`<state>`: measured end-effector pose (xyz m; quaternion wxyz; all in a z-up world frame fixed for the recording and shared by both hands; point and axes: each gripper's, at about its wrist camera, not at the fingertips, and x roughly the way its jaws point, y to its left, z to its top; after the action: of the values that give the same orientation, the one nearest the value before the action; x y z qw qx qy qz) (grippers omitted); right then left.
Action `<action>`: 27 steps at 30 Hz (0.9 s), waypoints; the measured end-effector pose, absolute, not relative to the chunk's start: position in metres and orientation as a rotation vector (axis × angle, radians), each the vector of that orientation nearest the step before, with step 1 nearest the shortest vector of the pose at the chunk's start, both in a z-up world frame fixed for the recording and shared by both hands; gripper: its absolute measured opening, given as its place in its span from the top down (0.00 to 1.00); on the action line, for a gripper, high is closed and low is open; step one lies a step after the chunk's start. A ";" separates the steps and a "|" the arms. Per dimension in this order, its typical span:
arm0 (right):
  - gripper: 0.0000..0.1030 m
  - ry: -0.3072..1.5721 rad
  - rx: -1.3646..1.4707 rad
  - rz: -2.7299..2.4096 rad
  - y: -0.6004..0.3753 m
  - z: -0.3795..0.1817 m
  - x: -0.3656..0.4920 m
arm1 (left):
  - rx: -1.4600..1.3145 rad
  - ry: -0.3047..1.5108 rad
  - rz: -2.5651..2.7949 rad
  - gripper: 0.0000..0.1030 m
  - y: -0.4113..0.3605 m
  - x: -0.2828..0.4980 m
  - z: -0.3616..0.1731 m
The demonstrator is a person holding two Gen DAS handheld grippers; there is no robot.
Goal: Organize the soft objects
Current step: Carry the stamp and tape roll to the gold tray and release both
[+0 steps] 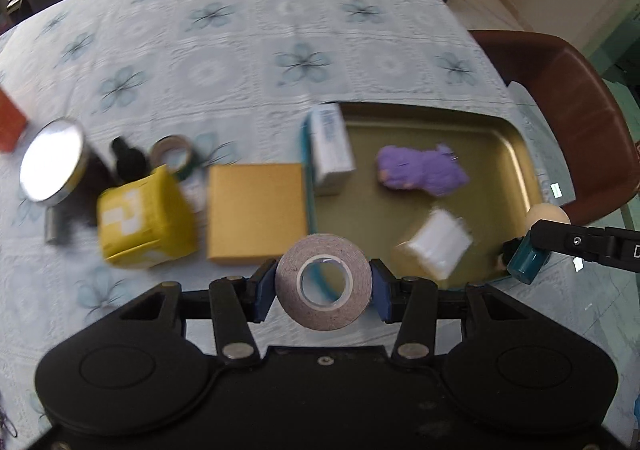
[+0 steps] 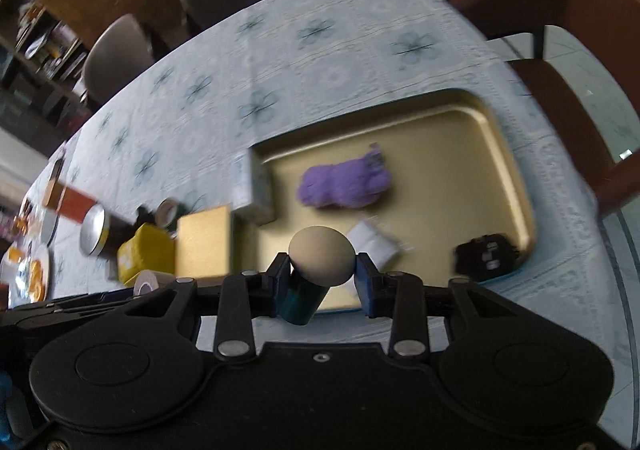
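My left gripper [image 1: 324, 288] is shut on a grey tape roll [image 1: 324, 282], held on edge above the table's near side. My right gripper [image 2: 322, 278] is shut on a toy with a beige ball top and a teal stem [image 2: 322, 256], above the near rim of the gold tray [image 2: 508, 170]. The same toy [image 1: 530, 254] shows at the right of the left wrist view. In the tray lie a purple plush [image 1: 424, 170], a white packet [image 1: 440, 242] and a black object [image 2: 486, 254]. A yellow plush cube [image 1: 144, 222] sits left of the tray. Both views are motion-blurred.
A blue-and-white carton [image 1: 330, 146] leans over the tray's left rim. A flat gold box [image 1: 256, 210], a second tape roll [image 1: 172, 154], a small black bottle [image 1: 128, 158], a round tin [image 1: 52, 162] and a red box [image 1: 10, 126] stand left. A brown chair [image 1: 568, 102] is at the right.
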<state>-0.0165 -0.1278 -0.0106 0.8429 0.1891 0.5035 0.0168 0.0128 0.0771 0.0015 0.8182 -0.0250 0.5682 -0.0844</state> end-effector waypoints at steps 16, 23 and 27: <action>0.64 1.015 0.335 0.016 -0.195 -0.002 0.018 | -0.005 1.171 -0.120 0.36 -0.005 0.044 0.000; 0.60 1.020 0.349 0.040 -0.203 -0.005 0.030 | -0.001 1.207 -0.068 0.26 -0.001 0.045 -0.005; 0.57 1.016 0.358 0.023 -0.208 -0.008 0.035 | -0.001 1.232 -0.049 0.25 0.002 0.044 -0.011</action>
<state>0.0346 -0.2080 -0.0077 0.8583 0.1704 0.4839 0.0109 0.0439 0.0021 -0.0111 0.8159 -0.0007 0.5778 -0.0230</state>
